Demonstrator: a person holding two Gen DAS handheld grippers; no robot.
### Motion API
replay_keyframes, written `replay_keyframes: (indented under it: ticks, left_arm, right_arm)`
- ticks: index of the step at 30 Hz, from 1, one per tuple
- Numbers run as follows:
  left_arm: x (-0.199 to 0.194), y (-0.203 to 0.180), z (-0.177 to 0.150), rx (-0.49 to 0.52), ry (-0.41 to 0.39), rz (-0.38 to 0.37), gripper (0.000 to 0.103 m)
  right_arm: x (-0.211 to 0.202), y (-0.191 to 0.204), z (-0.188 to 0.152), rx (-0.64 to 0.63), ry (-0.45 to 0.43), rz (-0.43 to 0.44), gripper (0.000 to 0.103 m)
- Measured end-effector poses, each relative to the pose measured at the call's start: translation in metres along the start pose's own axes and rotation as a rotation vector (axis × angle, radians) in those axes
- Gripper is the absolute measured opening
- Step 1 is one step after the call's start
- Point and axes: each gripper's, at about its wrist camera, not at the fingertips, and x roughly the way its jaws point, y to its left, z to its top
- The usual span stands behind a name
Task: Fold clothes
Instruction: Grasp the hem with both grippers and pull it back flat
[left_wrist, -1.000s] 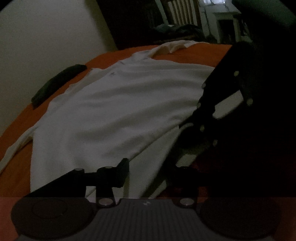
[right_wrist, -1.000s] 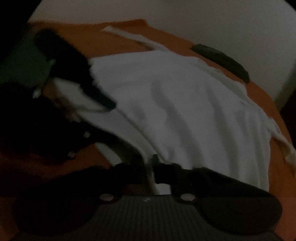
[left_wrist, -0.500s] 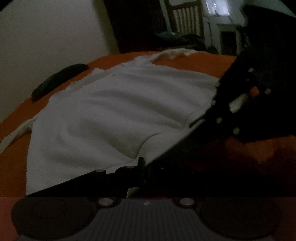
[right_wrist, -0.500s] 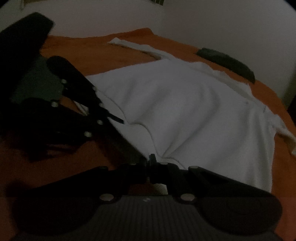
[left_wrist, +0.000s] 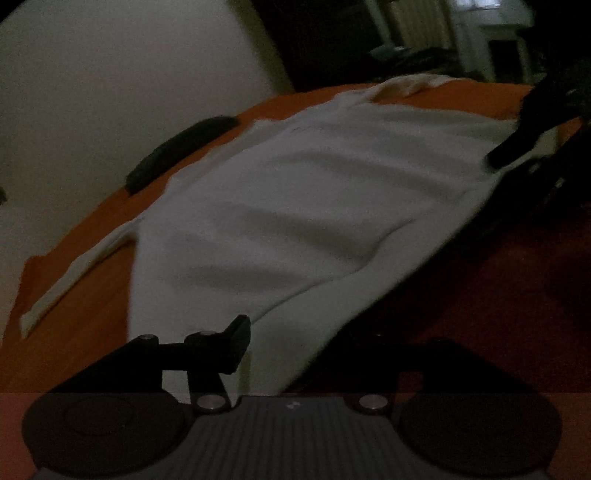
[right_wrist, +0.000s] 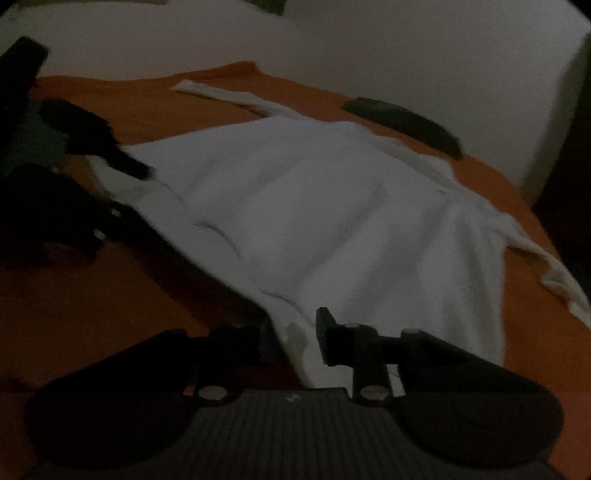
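Left gripper (left_wrist: 295, 339): the jaws stand spread, the left finger (left_wrist: 236, 339) plainly visible against the cloth and the right finger lost in shadow, with the lifted hem of the white shirt (left_wrist: 314, 206) lying in the gap between them; half a second earlier the same fingers were drawn close together at the hem, so the gap has widened. Right gripper (right_wrist: 291, 338): the jaws are likewise spread, and the near corner of the white shirt (right_wrist: 332, 206) hangs between the two fingers, touching neither clearly enough to call it a pinch; in the earlier frame these fingers met on the fabric edge. Whether either pair of fingers keeps any hold on the cloth cannot be told in the dim light. The hem between the two grippers is raised off the orange bedcover (left_wrist: 74, 302), throwing a dark shadow beneath it, and the raised span reads longer and more taut than before. The rest of the shirt lies spread flat on the orange bedcover (right_wrist: 110, 288), one sleeve (left_wrist: 74, 277) stretched toward the bed's edge. A dark elongated object (left_wrist: 177, 155) rests near the collar end, beside the pale wall (left_wrist: 110, 92), unmoved since the earlier frames. Each view shows the opposite gripper at the far hem corner.
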Motion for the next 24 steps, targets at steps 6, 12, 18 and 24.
replay_keyframes:
  ticks: [6, 12, 18, 24]
  left_arm:
    - [0.002, 0.029, -0.012, -0.094, 0.031, 0.105, 0.04]
    - [0.001, 0.054, -0.023, -0.213, 0.063, 0.231, 0.042]
    - [0.0, 0.07, -0.034, -0.327, 0.138, 0.357, 0.049]
    - [-0.006, 0.094, -0.038, -0.428, 0.138, 0.376, 0.056]
  right_arm:
    - [0.002, -0.01, -0.016, 0.005, 0.038, -0.108, 0.028]
    - [-0.003, -0.02, -0.03, 0.005, 0.058, -0.27, 0.027]
    - [-0.003, -0.019, -0.046, -0.047, 0.145, -0.304, 0.03]
    - [-0.019, -0.028, -0.05, -0.011, 0.075, -0.43, 0.031]
